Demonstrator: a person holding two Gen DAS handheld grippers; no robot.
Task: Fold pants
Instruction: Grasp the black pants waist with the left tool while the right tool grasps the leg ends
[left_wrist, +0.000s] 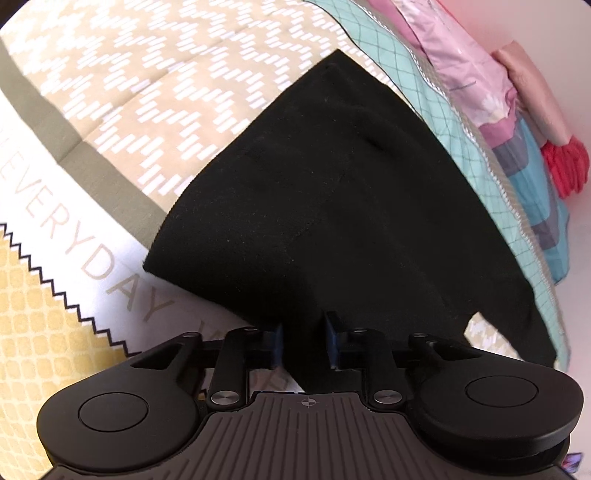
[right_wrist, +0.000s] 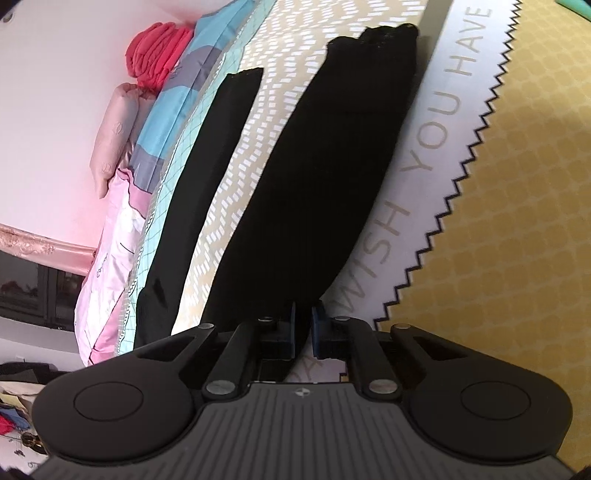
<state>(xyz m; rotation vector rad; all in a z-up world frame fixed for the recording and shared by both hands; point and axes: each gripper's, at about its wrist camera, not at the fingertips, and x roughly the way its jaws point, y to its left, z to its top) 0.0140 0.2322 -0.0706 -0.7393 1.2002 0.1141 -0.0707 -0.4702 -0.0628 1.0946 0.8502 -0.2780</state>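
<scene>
Black pants (left_wrist: 325, 192) fill mid-frame on the patterned bedspread (left_wrist: 122, 96). Your left gripper (left_wrist: 303, 343) and right gripper (right_wrist: 303, 325) are both pinched on fabric edges. Grasp step looks done; next, lift both corners together and carry across.

The black pants (right_wrist: 295, 192) are lying spread on the patterned bedcover (left_wrist: 155, 92), their two legs stretching apart. One wide end (left_wrist: 332, 206) is lifting slightly from the cover, pinched at its edge.
</scene>
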